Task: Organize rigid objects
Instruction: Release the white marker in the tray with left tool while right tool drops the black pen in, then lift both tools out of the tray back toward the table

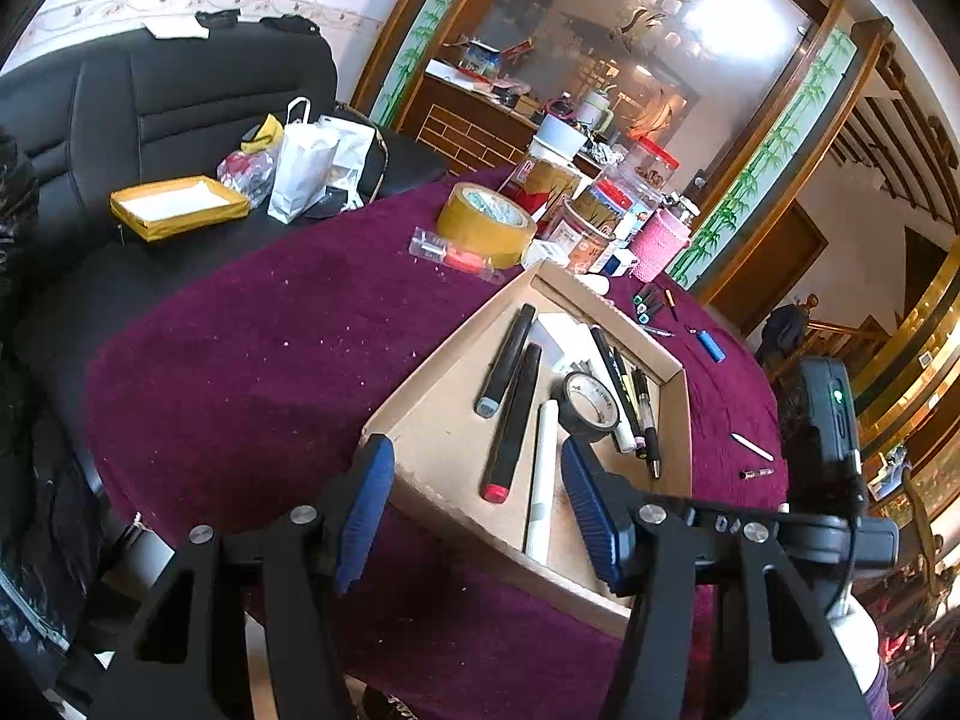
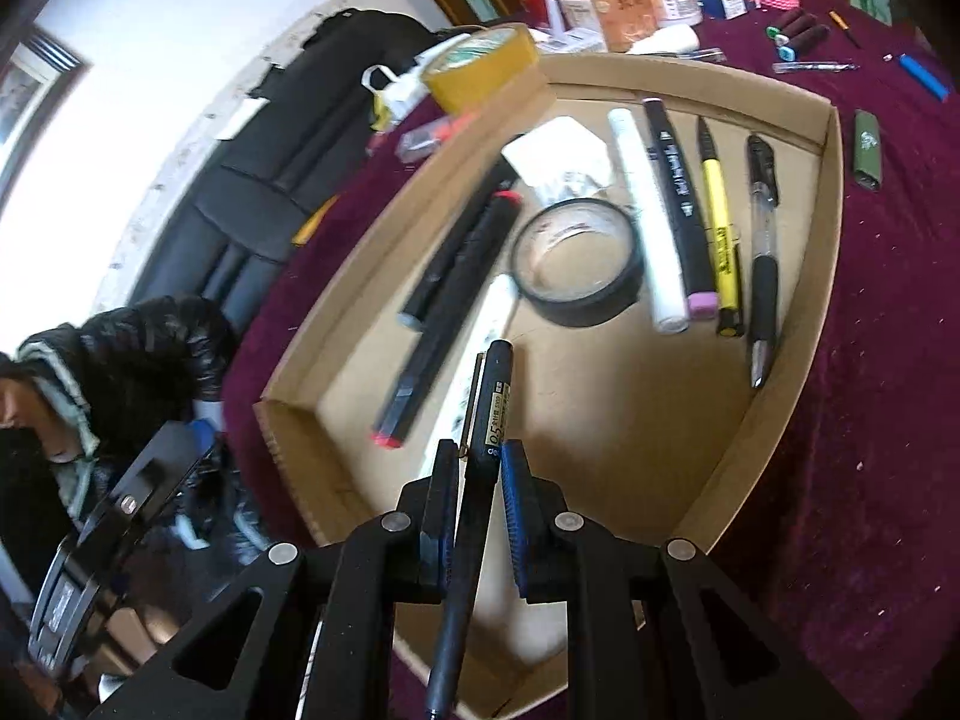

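A shallow cardboard box [image 1: 677, 414] [image 2: 798, 324] lies on the maroon tablecloth and holds several markers and pens and a black tape roll [image 1: 591, 405] [image 2: 576, 261]. My right gripper [image 2: 480, 456] is shut on a black pen [image 2: 489, 414] and holds it above the near part of the box. My left gripper [image 1: 477, 462] is open and empty, its fingers astride the box's near corner, over a black marker with a red end [image 1: 513, 426] and a white marker [image 1: 543, 480].
Loose pens, a blue lighter [image 1: 711, 345] and a green lighter [image 2: 867, 147] lie on the cloth [image 1: 252, 360] beside the box. A yellow tape roll [image 1: 486, 222], jars and boxes stand behind it. A black sofa [image 1: 150, 108] with bags is at the left.
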`<state>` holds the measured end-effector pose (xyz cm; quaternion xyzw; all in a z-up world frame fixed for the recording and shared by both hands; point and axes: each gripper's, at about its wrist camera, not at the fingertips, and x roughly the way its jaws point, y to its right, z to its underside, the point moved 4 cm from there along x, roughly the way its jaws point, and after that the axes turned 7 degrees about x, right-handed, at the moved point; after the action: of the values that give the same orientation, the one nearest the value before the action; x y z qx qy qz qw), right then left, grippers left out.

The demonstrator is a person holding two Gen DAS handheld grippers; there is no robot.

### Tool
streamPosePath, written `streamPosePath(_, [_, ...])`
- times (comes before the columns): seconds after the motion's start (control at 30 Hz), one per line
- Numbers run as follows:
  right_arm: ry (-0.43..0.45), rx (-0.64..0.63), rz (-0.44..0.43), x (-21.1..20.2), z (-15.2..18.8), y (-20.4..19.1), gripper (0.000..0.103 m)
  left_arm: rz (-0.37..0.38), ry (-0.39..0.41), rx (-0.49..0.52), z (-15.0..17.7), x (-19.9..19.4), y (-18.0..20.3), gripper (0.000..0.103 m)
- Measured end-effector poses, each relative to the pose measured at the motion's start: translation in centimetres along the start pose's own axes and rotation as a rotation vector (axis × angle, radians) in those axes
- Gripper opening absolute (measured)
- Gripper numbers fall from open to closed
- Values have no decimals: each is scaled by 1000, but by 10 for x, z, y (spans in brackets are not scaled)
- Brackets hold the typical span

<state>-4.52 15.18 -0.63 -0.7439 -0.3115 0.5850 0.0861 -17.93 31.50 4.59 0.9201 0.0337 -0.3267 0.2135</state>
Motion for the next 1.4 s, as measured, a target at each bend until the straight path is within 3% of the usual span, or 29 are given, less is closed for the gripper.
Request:
streamPosePath(0.27, [32,-17,113,23,-42,4,17,5,-23,4,0,12,2,57])
streamPosePath(0.47, [28,-3,68,21,-46,6,17,-56,29,36,-8,10,9,64])
streamPosePath(0.6, [99,-12,55,-2,-52,0,17,-126,87,69,-15,8,14,64])
streamPosePath(0.73, [174,1,20,-43,-86,-26,17,-125,98,51,-13,2,10,64])
streamPosePath(0.8, [261,-52,-29,-78,-101,-53,20,-123,103,29,-12,-5,4,65])
streamPosePath(0.83, [329,-109,-37,-101,-103,-68,27,-135,103,21,-12,-8,1,67])
streamPosePath(0.87, [397,-164,-36,-121,-99,-79,52,-145,100,17,-12,-10,-1,67])
streamPosePath(0.9, [469,-207,-27,-138,-91,-86,87,-148,98,14,-13,-13,-1,67])
streamPosePath(0.93, [559,-240,-4,-155,-81,-87,103,-145,100,12,-14,-16,0,67])
streamPosePath(0.97, [632,-255,13,-163,-73,-87,103,-141,105,15,-15,-20,3,68])
streamPosePath(1.03, [727,-267,42,-173,-53,-71,103,-127,117,30,-16,-24,13,70])
streamPosePath(1.17, [595,-194,110,-163,-29,3,103,-70,116,98,-10,-25,48,74])
streamPosePath(1.4, [509,123,275,-198,-1,173,102,79,22,229,19,-2,123,74])
